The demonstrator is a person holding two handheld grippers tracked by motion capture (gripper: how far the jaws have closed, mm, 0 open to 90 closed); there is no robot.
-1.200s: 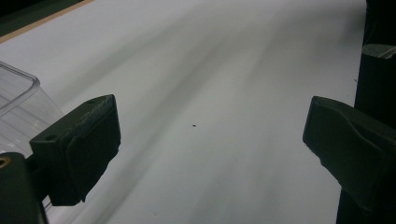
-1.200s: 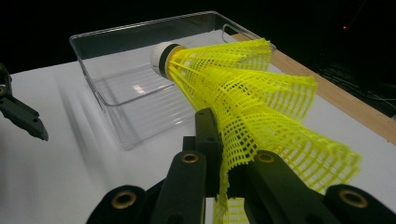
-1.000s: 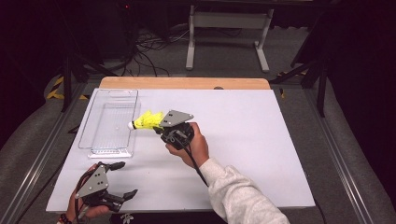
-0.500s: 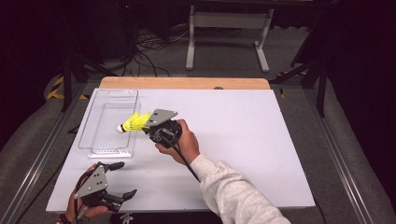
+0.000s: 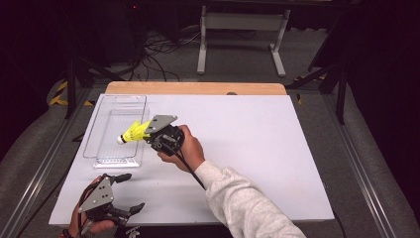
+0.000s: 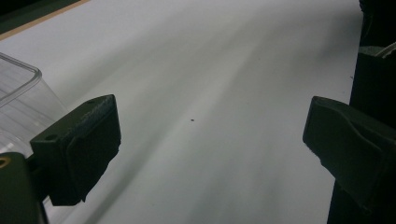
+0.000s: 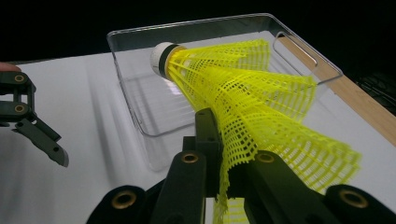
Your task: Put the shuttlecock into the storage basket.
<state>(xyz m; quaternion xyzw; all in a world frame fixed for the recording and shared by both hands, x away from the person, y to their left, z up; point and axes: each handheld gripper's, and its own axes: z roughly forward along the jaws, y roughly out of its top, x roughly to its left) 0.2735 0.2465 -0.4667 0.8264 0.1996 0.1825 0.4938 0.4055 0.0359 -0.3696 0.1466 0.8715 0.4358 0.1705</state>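
A yellow plastic shuttlecock [image 5: 134, 133] is held by its mesh skirt between the closed jaws of the right gripper [image 5: 148, 135], white cork tip pointed toward the table's left edge. It's carried just above the right-hand rim of a clear plastic tray [image 5: 115, 157], which is set on the white table top [image 5: 257, 148] near the far-left corner. In the right gripper view the skirt [image 7: 252, 112] is seen pinched, crumpled at the pads. The left gripper [image 5: 125, 194] is kept at the near-left corner w/ jaws spread wide, nothing btwn them; its pads [image 6: 91, 140] are seen over bare table.
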